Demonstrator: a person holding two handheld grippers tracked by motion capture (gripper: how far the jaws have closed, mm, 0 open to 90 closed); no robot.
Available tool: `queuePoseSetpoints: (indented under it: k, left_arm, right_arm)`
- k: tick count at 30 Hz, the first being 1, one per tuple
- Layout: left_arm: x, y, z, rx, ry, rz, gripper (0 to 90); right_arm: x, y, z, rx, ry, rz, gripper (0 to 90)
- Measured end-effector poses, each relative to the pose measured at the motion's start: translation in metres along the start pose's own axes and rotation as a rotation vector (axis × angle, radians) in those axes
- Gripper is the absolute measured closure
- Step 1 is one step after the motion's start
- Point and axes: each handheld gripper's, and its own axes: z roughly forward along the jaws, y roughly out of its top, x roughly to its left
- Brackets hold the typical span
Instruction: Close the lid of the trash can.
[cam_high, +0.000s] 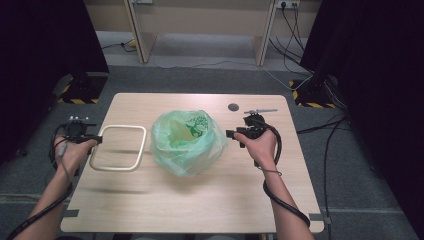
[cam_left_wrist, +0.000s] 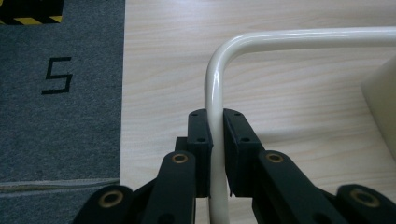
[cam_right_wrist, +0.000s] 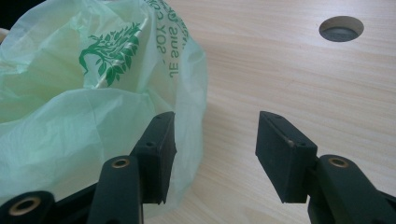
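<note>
A cream metal frame (cam_high: 119, 148), a rounded rectangle of tube, hangs a little above the left of the wooden table (cam_high: 200, 200). My left gripper (cam_high: 99, 140) is shut on the frame's left side; in the left gripper view the tube (cam_left_wrist: 215, 93) runs up between the two pads and bends to the right. A pale green plastic bag (cam_high: 186, 141) with a green tree print sits open in the middle of the table. My right gripper (cam_high: 231, 135) is open just right of the bag (cam_right_wrist: 70, 107). Its left pad (cam_right_wrist: 161, 144) stands against the plastic, with bare table in the gap.
A round cable hole (cam_high: 233, 107) is in the table near its far right edge. A cream bin wall (cam_left_wrist: 380, 107) shows under the bag. Grey carpet (cam_left_wrist: 60, 93) with a painted 5 lies left of the table. Cables trail on the floor at right.
</note>
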Motion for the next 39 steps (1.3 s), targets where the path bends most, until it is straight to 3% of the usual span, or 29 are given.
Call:
queuePoseSetpoints:
  k: [24,39]
  left_arm:
    - [-0.014,0.029,-0.009,-0.039,-0.04,-0.019,81.2]
    - [-0.03,0.042,-0.01,-0.05,-0.056,-0.003,81.2]
  right_arm:
    - [0.002,0.001,0.001,0.005,0.003,-0.003,47.7]
    - [0.001,0.001,0.0,0.005,0.0,0.002,47.7]
